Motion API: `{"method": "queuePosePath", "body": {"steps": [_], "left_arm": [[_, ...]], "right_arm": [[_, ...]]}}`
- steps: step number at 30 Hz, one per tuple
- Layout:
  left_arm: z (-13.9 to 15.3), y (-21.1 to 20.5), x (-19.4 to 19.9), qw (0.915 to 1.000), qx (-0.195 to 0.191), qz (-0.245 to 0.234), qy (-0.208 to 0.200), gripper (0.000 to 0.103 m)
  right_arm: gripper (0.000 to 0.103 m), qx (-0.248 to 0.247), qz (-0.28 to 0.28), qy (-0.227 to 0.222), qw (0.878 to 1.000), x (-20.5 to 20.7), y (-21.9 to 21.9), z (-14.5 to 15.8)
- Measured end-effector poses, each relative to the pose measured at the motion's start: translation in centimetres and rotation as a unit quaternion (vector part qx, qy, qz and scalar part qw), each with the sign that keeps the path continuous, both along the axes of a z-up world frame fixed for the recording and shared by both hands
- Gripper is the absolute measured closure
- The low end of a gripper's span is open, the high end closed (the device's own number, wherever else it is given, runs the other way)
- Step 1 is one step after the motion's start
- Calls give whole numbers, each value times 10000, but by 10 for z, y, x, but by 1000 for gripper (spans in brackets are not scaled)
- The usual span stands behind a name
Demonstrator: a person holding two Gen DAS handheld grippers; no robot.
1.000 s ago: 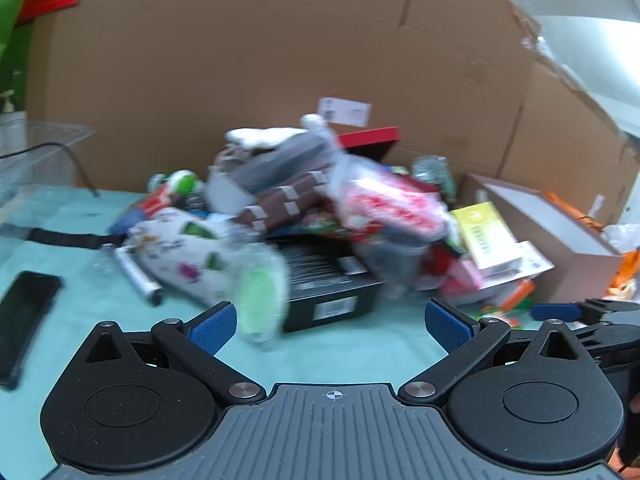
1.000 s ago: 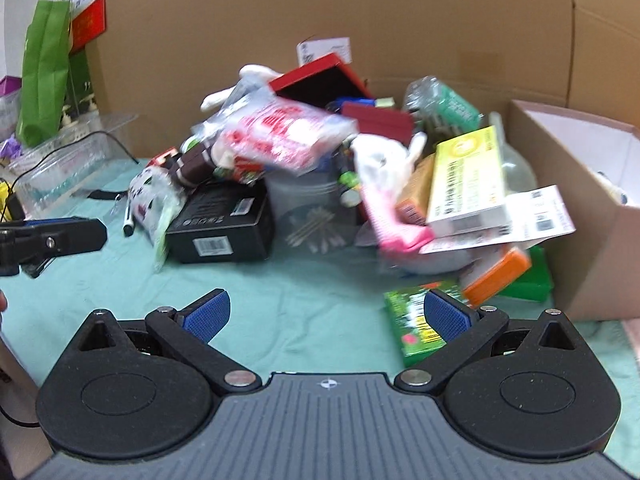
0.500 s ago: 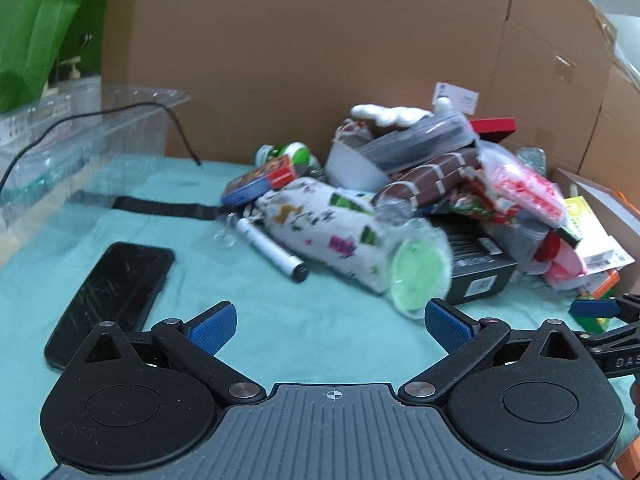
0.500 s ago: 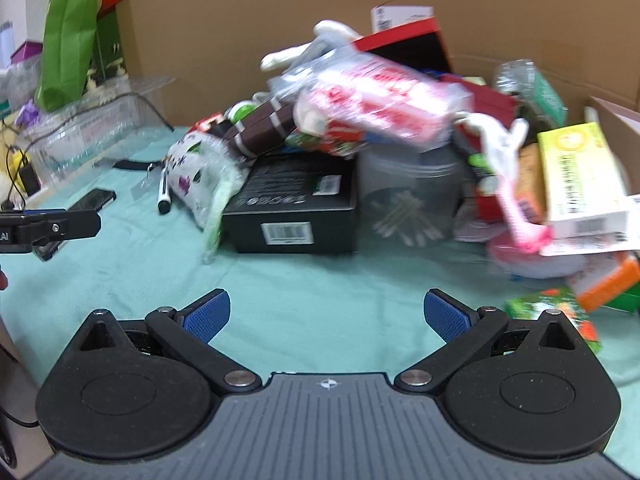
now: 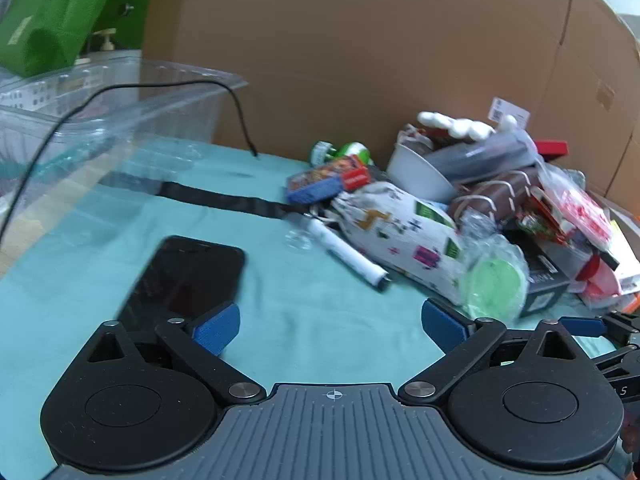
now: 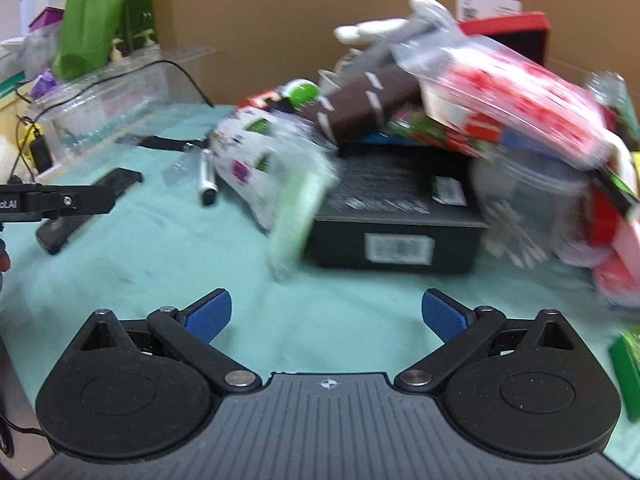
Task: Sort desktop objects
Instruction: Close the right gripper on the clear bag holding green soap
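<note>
Swinging left across the teal cloth, both claws spread wide with nothing in them

Since a second ago the left gripper (image 5: 330, 320) has turned from the heap at 2 o'clock toward the flat black glass phone (image 5: 182, 276), now just beyond its left finger at 10 o'clock; the right gripper (image 6: 326, 312) has closed on the matte black carton (image 6: 394, 216) at 12 o'clock. Sorting looks barely begun; the phone seems the likely first pick

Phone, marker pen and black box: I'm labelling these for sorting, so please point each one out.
Phone (image 5: 186, 276), left wrist view, middle of its dark screen.
Marker pen (image 5: 345, 252), left wrist view, middle of its white barrel.
Black box (image 6: 394, 204), right wrist view, middle of its top face.
</note>
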State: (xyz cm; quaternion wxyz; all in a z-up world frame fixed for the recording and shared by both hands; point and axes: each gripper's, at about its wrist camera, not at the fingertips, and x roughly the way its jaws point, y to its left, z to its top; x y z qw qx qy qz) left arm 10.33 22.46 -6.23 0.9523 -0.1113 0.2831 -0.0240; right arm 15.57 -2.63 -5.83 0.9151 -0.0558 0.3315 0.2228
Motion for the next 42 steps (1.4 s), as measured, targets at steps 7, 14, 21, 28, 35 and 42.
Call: {"method": "queuePosePath", "body": {"steps": [7, 14, 21, 28, 35, 42], "left_arm": [[-2, 38, -4, 9989, 54, 460, 35, 2], [-8, 59, 4, 9975, 29, 691, 155, 1], [-22, 64, 21, 9970, 284, 547, 473, 0], [-25, 51, 28, 9934, 856, 516, 565, 8], [7, 43, 20, 9984, 319, 462, 20, 7], [-1, -7, 63, 9999, -4, -53, 162, 7]], "right_arm": [[26, 17, 53, -31, 10000, 10, 22, 1], [46, 89, 28, 77, 9999, 10, 28, 0], [59, 166, 20, 124, 9998, 15, 36, -1], [91, 253, -222, 98, 9994, 25, 33, -3], [89, 445, -183, 55, 9988, 28, 31, -3], [93, 553, -87, 173, 9983, 25, 25, -3]]}}
